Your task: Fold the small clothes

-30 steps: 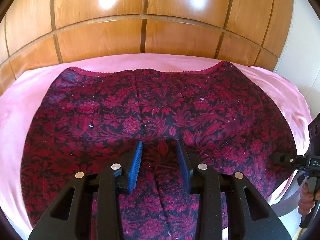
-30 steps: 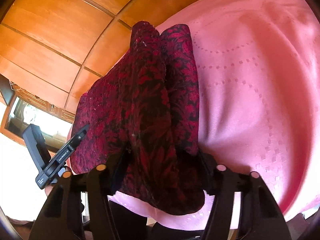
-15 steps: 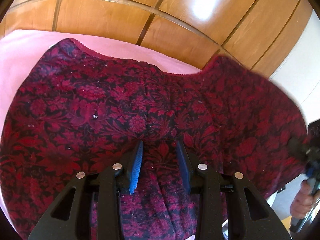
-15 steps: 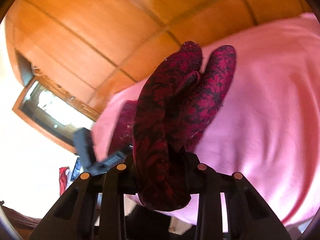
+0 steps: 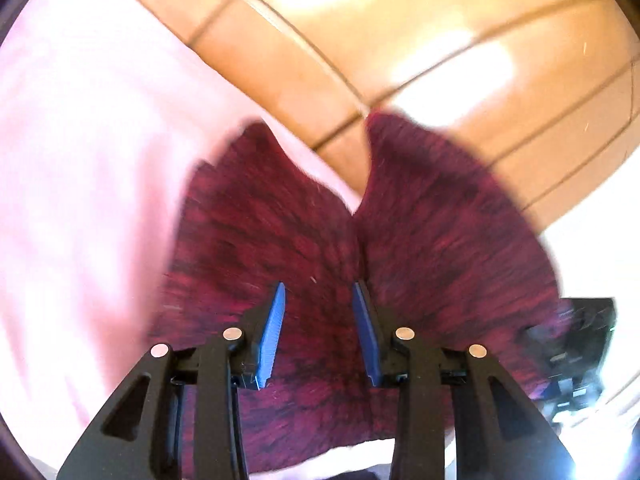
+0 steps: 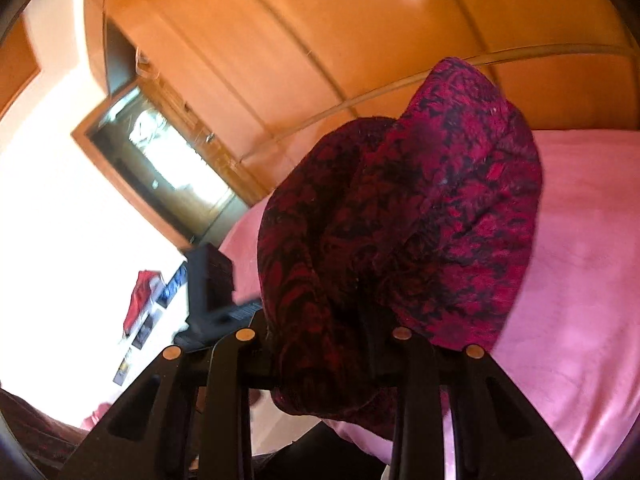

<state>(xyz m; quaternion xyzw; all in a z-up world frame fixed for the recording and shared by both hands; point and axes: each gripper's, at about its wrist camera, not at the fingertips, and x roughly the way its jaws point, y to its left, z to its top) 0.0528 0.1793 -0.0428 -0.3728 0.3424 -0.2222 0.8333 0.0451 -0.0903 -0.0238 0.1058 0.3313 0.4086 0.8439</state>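
A dark red and black floral garment (image 5: 280, 232) hangs up off the pink bed sheet (image 5: 80, 160), creased into a V down its middle. My left gripper (image 5: 320, 300) is shut on its near edge, with cloth bunched between the blue pads (image 5: 274, 328). The picture is motion-blurred. In the right wrist view the same garment (image 6: 400, 220) drapes in a lifted bundle over my right gripper (image 6: 320, 320), which is shut on it. The cloth hides its fingertips. Each gripper shows in the other's view: the right gripper (image 5: 568, 344) and the left gripper (image 6: 212, 292).
Glossy wooden panels (image 5: 400, 60) rise behind the bed. The pink sheet (image 6: 580, 260) spreads bare to the right of the bundle. A wood-framed opening (image 6: 160, 152) and some red cloth (image 6: 140, 300) lie off to the left, beyond the bed.
The garment lay spread flat; now both grippers have lifted it and swung it sideways, folding it in the middle. The right jaws narrowed on the cloth. Both views have rolled.
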